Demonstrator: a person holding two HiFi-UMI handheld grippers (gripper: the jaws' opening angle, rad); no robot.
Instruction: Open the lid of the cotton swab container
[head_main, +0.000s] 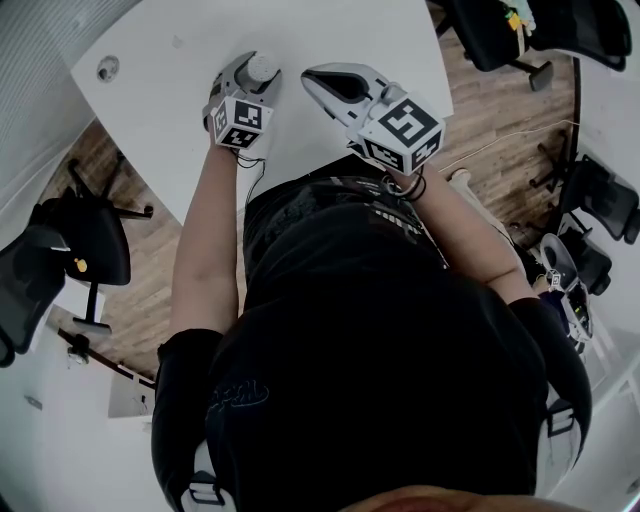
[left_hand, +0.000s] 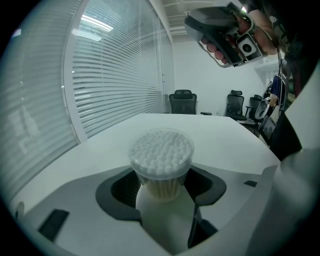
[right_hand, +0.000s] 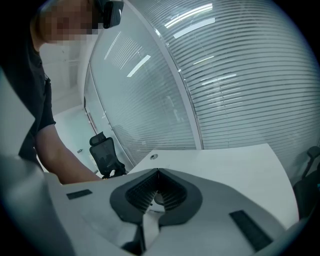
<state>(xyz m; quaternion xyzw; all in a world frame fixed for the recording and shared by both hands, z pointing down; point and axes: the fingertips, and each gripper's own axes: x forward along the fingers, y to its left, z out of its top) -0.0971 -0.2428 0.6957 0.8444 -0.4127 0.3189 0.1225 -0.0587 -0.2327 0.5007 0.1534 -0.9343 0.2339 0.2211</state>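
The cotton swab container (left_hand: 161, 157) is a small clear round tub packed with white swab heads, a clear lid over the top. It stands upright on the white table (head_main: 340, 30), also seen from above as the container (head_main: 262, 68). My left gripper (left_hand: 162, 192) has its dark pads against both sides of the tub's lower body. My right gripper (head_main: 312, 80) hovers to the right of the tub, apart from it, jaws shut with nothing between them; in the right gripper view the right gripper (right_hand: 158, 175) points over the bare tabletop.
The table edge runs close to the person's body. A round cable hole (head_main: 107, 68) sits at the table's far left. Black office chairs (head_main: 70, 245) stand on the wood floor at left, and more chairs (head_main: 600, 200) at right. Window blinds (left_hand: 110, 75) lie beyond the table.
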